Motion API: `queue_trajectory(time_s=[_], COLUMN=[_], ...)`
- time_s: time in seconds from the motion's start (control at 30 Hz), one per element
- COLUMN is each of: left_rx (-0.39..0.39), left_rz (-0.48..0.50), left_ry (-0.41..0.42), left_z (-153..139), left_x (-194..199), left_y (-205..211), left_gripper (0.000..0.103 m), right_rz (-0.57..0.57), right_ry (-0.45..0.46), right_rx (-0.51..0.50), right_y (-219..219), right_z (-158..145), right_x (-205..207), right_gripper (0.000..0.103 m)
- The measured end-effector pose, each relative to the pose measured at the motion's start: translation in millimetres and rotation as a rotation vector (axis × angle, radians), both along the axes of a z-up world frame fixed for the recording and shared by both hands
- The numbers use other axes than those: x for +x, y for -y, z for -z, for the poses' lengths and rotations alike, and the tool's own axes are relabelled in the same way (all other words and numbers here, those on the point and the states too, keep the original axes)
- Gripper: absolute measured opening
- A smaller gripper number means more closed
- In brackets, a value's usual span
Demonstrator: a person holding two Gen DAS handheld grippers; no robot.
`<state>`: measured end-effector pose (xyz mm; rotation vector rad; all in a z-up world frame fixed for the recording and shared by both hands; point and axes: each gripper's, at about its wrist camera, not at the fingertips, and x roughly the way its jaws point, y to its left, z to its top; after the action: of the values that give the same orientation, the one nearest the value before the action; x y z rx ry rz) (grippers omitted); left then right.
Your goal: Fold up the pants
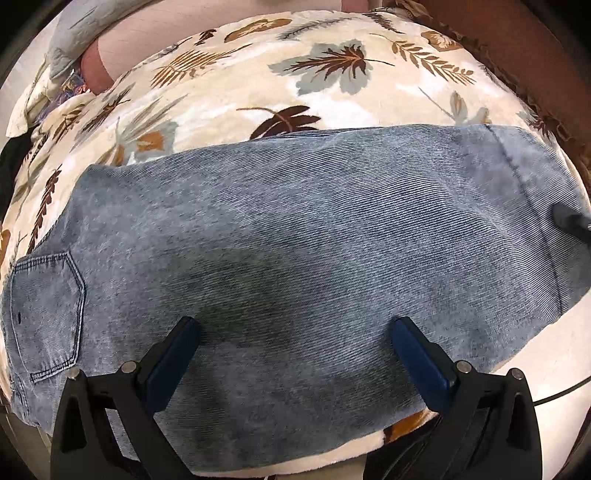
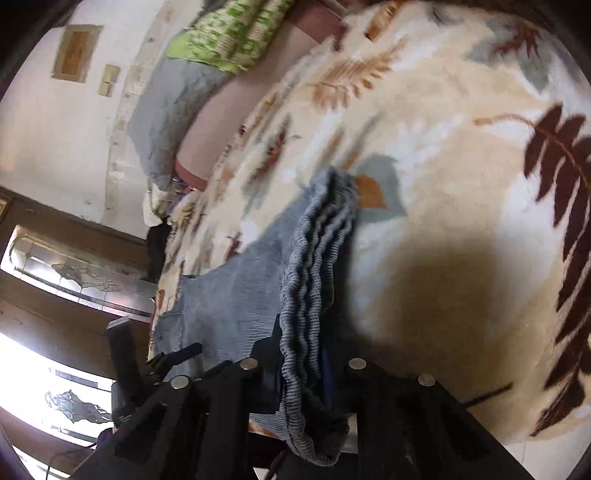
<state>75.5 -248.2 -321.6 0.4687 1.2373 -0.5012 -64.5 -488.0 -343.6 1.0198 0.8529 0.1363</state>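
Note:
Light blue denim pants (image 1: 295, 240) lie flat across a cream blanket with leaf print (image 1: 258, 74), back pocket (image 1: 44, 314) at the left, leg hem at the right. My left gripper (image 1: 295, 332) is open and hovers just above the middle of the pants, its blue-padded fingers (image 1: 173, 354) wide apart. My right gripper (image 2: 306, 354) is shut on the stacked hem ends of the pants (image 2: 314, 266) and lifts them off the blanket. The right gripper's tip shows at the right edge of the left wrist view (image 1: 569, 221). The left gripper also shows in the right wrist view (image 2: 166, 362).
The blanket (image 2: 443, 147) covers a bed. A pink pillow or sheet (image 1: 96, 62) and a grey cloth (image 2: 166, 110) with a green patterned one (image 2: 229, 33) lie at the far side. A wooden cabinet with glass panels (image 2: 74, 273) stands beyond the bed.

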Motion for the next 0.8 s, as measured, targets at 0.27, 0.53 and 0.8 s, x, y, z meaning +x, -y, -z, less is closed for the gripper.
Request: queue_trajectory(time_s=[0.27,0.53,0.8], left_rx=[-0.095,-0.152,-0.166], left_rz=[-0.173,-0.33,-0.408], left_ry=[-0.007,0.054,0.075], left_z=[-27,-52,-58], left_x=[21,30,33], left_y=[-74,-161,-205], left_gripper=[0.103,0.103,0.103], right_rz=[-0.055,-0.238,-0.312], right_ry=[0.109,0.074,-0.009], right_rx=[-0.07,-0.107,0.036], right_y=[-42,-146,-218], right_z=[-74,-85,-21], right_x=[18,89,129], right_gripper=[0.015,0.015,0.044])
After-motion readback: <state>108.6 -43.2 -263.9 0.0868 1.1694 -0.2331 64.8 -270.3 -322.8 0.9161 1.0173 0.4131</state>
